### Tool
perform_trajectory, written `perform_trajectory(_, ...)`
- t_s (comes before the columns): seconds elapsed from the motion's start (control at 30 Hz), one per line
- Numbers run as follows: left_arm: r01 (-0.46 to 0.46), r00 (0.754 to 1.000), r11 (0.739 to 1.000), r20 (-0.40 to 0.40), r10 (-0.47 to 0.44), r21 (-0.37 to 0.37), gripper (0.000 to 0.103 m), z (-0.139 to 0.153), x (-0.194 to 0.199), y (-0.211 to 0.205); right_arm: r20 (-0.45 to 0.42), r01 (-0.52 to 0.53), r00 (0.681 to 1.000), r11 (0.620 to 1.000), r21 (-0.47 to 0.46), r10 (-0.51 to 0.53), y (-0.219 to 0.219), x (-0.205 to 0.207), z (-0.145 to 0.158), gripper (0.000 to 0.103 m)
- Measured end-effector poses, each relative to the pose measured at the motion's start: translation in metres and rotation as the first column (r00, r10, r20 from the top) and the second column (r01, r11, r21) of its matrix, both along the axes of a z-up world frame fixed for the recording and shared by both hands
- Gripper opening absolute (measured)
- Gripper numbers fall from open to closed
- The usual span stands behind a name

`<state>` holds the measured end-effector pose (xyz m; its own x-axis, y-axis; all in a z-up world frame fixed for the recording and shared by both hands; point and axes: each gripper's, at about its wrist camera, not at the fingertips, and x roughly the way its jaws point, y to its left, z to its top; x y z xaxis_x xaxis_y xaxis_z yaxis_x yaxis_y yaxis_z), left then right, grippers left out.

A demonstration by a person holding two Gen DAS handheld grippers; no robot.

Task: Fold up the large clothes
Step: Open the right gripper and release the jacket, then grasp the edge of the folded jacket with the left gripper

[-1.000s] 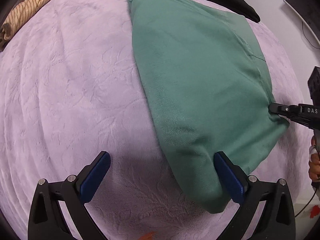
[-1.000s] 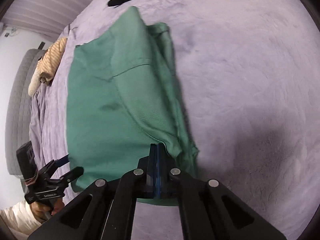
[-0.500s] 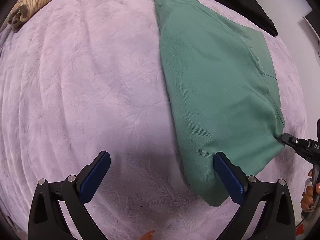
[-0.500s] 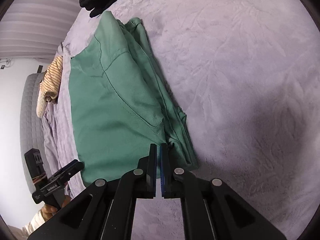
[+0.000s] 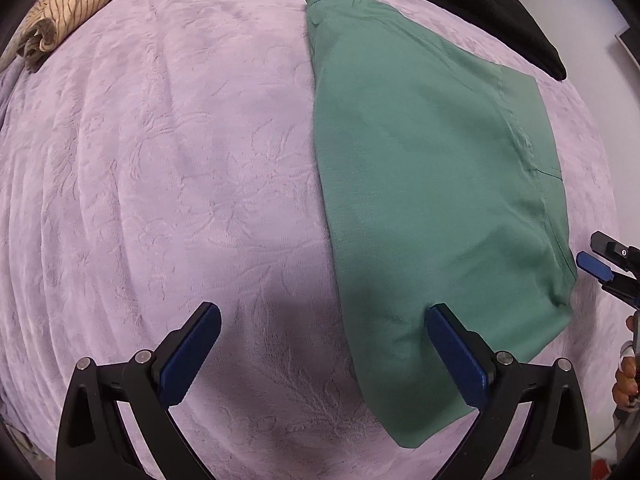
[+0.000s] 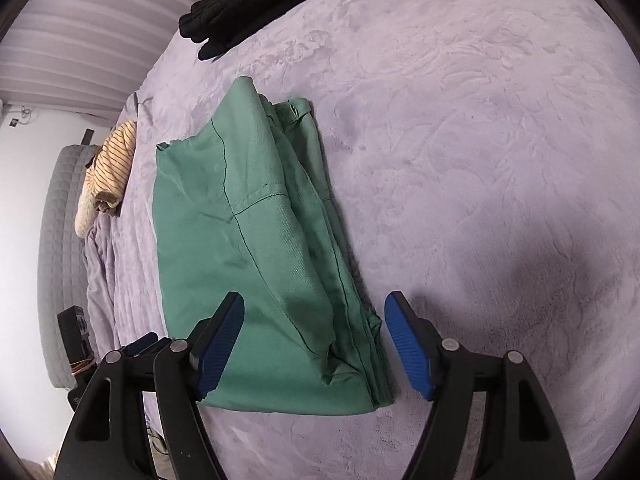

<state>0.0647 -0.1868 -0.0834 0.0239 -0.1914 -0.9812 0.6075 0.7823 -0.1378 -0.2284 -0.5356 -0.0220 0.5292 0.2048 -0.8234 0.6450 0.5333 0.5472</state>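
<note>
- Both hand-held grippers are off the cloth now. Right hand-held gripper (image 6: 314,334) has just been opening: half a sec back its blue pads were nearly together at the near corner of the green garment (image 6: 256,240), now the jaws stand wide w/ nothing pinched; the corner lies flat on the bed under and between them.
- Left hand-held gripper (image 5: 322,354) is wide open too, as in the earlier frames, holding nothing. Its right pad hangs over the garment's near edge, its left pad over bare bedspread (image 5: 160,160).
- Garment (image 5: 432,184) sits folded into a long stack on the lilac bedspread, layered edges showing along its right side in the right wrist view; seam lines visible, a few soft wrinkles near the bottom corner.
- My read: this fold has been laid down and let go. Next would be either a crosswise fold or smoothing; can't say which.
- Off to the sides, not touching the green piece: striped tan garment (image 6: 110,168) rolled near the bed edge, black garment (image 5: 480,4) at the far end.
- Writing: none legible now. No tag or brand visible on the green cloth.
</note>
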Motion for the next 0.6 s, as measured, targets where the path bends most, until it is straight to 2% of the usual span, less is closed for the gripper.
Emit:
perform_trajectory(0.27,0.006,1.000,1.000,-0.011,-0.006,0.009,0.103,-0.006,0.001,-0.012,0.022,-0.012,1.000,1.000,0.020,0.012,-0.007,0.006,-0.003,0.085)
perform_trajectory(0.43,0.007,0.999,1.000,-0.034,-0.008,-0.024,0.103,-0.009,0.005,-0.022,0.035,-0.039,0.999,0.999,0.034,0.038,-0.012,0.014,-0.005,0.086)
perform_trajectory(0.6,-0.029,0.998,0.998,-0.053,0.027,-0.048,0.103,-0.013,0.017,-0.029,0.066,-0.047,0.997,0.996,0.077,0.042,-0.022,0.023,-0.011,0.086)
